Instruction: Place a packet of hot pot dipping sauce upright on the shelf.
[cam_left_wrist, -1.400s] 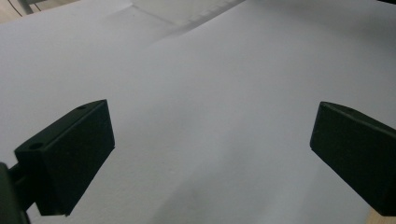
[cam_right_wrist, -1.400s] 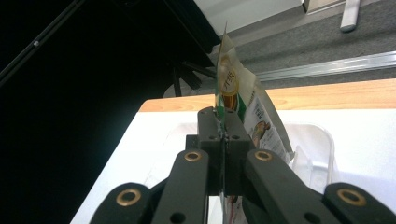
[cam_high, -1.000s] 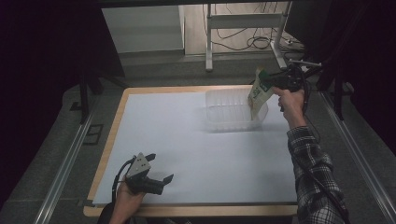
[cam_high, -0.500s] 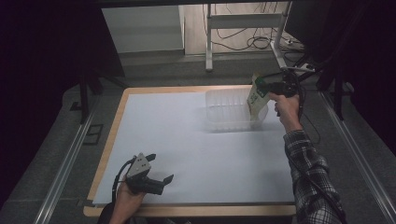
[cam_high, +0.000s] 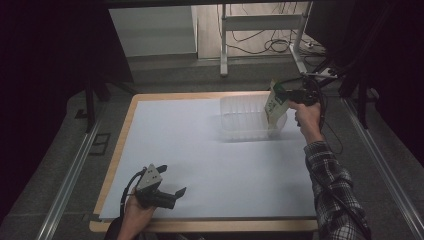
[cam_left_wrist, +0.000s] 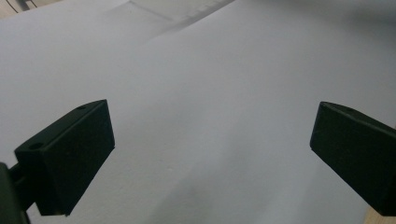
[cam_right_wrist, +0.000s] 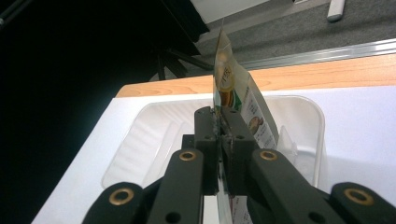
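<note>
Since the earlier frame my right tongs (cam_high: 283, 94) lowered the printed green-and-white flat packet (cam_high: 273, 104), still clamped, into the clear plastic tray (cam_high: 240, 131); release remains. Left tongs (cam_high: 179, 192) rest apart.

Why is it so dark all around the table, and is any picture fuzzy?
High view: light falls on the white table, the surroundings stay black, and the clear tray looks faint. Left gripper view: soft grey shadows on the sheet. Right gripper view: the packet is sharp, the left side black.
</note>
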